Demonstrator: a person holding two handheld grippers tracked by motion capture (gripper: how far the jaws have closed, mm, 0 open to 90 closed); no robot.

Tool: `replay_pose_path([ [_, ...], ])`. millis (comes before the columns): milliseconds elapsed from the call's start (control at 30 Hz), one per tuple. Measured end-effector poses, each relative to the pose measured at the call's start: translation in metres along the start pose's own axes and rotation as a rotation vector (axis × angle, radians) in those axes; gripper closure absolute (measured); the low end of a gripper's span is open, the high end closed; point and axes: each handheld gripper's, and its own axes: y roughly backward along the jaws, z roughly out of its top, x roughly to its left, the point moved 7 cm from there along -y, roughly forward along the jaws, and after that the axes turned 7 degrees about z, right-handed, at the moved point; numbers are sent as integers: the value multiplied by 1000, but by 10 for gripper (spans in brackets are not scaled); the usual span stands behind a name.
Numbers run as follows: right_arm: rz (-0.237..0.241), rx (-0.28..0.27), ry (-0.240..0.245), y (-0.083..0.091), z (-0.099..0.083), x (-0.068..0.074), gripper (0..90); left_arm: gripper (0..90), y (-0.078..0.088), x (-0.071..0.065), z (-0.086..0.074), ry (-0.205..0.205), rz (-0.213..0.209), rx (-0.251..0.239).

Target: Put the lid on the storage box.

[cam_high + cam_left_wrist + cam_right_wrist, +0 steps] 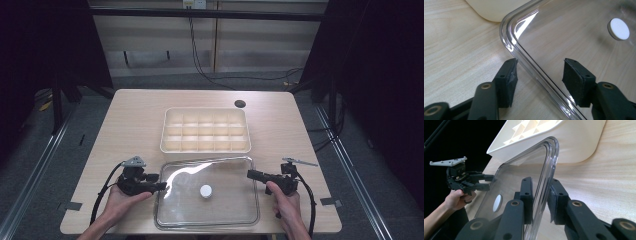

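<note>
my right gripper (540, 202) has its fingers (526, 195) clamped on the right rim of the clear lid (220, 200). my left gripper (539, 80) has its fingers (506, 85) apart, straddling the lid's left rim without pressing it. the lid, with a white round knob (205, 190) at its middle, lies on the desk (130, 125) near my edge, its far edge just beside the cream divided box (205, 131). bare desk lies open on both outer sides of the lid.
</note>
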Motion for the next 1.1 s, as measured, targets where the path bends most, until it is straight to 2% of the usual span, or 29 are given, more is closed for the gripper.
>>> replay_pose_path([
  [100, 8, -7, 12, 1, 1, 2, 760, 405, 0, 1, 0, 22, -18, -8],
  [267, 10, -10, 31, 2, 2, 4, 760, 385, -1, -1, 0, 11, -35, -5],
  [333, 8, -12, 32, 2, 2, 4, 759, 404, -1, -4, 0, 19, -58, 2],
  [467, 3, -9, 31, 2, 2, 5, 757, 408, 0, -5, 1, 16, -62, 22],
  [633, -38, 7, 46, 1, 0, 2, 743, 476, 7, -5, 6, 29, -76, -19],
  [733, -31, -1, 58, 1, 1, 4, 743, 501, 11, -5, 9, 37, -72, -44],
  [900, -47, 7, 62, -1, 0, 3, 736, 504, 12, -6, 11, 29, -69, -47],
  [1100, -67, 14, 77, -1, 1, 4, 722, 531, 17, -9, 14, 28, -84, -63],
])
